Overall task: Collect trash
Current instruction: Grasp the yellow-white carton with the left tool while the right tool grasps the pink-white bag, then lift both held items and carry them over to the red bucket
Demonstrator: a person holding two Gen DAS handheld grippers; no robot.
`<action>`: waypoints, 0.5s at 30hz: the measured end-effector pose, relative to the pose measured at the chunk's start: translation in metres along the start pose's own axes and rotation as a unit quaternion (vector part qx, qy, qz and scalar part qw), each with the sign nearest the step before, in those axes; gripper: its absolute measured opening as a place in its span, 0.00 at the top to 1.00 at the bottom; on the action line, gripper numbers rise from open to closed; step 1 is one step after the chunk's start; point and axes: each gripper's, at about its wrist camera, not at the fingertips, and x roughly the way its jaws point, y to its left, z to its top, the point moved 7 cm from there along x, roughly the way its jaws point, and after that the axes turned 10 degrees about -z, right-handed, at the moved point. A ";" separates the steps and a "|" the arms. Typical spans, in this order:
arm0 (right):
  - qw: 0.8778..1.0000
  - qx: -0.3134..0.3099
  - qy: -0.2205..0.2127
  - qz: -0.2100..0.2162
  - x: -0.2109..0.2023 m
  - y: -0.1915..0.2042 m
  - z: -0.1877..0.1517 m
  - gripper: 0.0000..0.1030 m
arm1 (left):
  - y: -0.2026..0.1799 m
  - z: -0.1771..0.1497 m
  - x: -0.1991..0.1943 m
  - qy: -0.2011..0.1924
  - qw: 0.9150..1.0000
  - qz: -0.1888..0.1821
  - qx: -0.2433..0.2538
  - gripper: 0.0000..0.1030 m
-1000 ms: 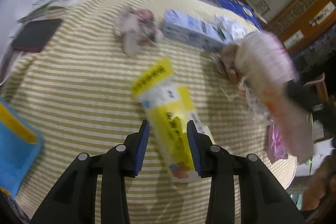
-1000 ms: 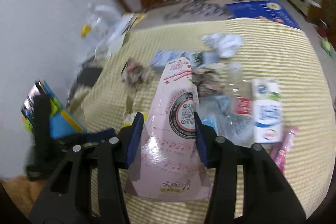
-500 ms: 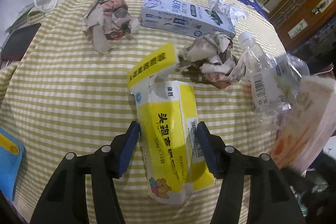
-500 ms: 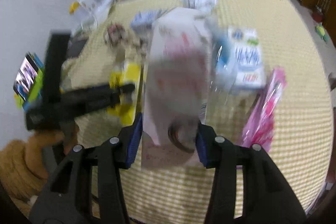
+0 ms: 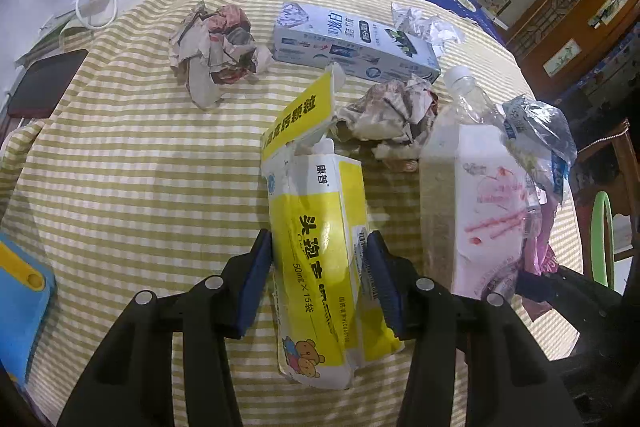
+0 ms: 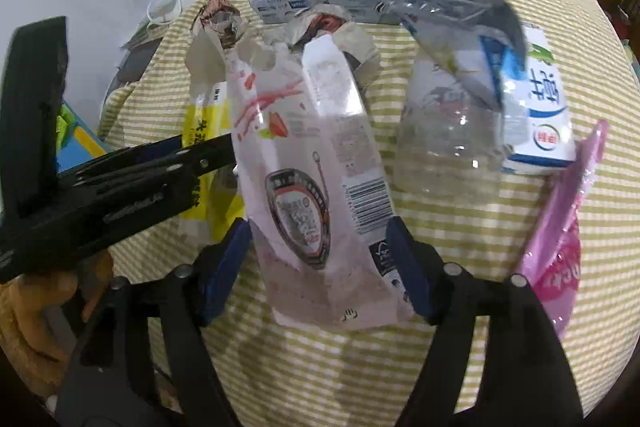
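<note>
The yellow medicine box (image 5: 320, 259) lies on the striped tablecloth (image 5: 132, 167), its torn flap lifted toward the far side, and its near half sits between the blue pads of the left gripper (image 5: 318, 279). Those jaws have just been closing, and the pads now seem to press both long sides of the carton. Just beside it, the pink snack pouch (image 6: 316, 187) lies between the fingers of the right gripper (image 6: 320, 267); its jaws have just been opening and stand spread, the pads near the pouch's edges but not clamping it (a release, by the look of it).

To do this well, I would squeeze the box only enough to hold, since the thin card may buckle, and lift straight up so the flap clears the crumpled paper (image 5: 388, 123) behind it. Beyond lie another paper wad (image 5: 216, 47), a long blue-white carton (image 5: 352, 43) and a crushed clear bottle (image 6: 452, 131), all uncollected.
</note>
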 end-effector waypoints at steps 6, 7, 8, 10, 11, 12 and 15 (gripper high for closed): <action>1.000 -0.017 -0.026 -0.006 -0.014 0.004 0.006 0.56 | 0.014 0.006 -0.021 -0.032 0.999 0.016 -0.017 0.55; 0.999 -0.017 -0.032 -0.005 -0.017 0.004 0.007 0.58 | 0.016 0.008 -0.025 -0.037 0.999 0.015 -0.019 0.55; 0.999 -0.012 -0.039 0.000 -0.022 0.002 0.008 0.59 | 0.016 0.011 -0.029 -0.045 0.999 0.015 -0.019 0.55; 0.998 0.001 -0.059 0.010 -0.038 -0.001 0.013 0.59 | 0.014 0.016 -0.039 -0.060 0.998 0.017 -0.015 0.55; 0.997 0.007 -0.073 0.013 -0.049 -0.004 0.016 0.59 | 0.013 0.019 -0.045 -0.067 0.998 0.016 -0.013 0.55; 0.996 0.013 -0.089 0.015 -0.060 -0.008 0.019 0.59 | 0.010 0.022 -0.050 -0.075 0.997 0.014 -0.010 0.55; 0.991 0.029 -0.128 0.018 -0.087 -0.018 0.027 0.59 | -0.002 0.030 -0.065 -0.094 0.996 0.006 0.002 0.55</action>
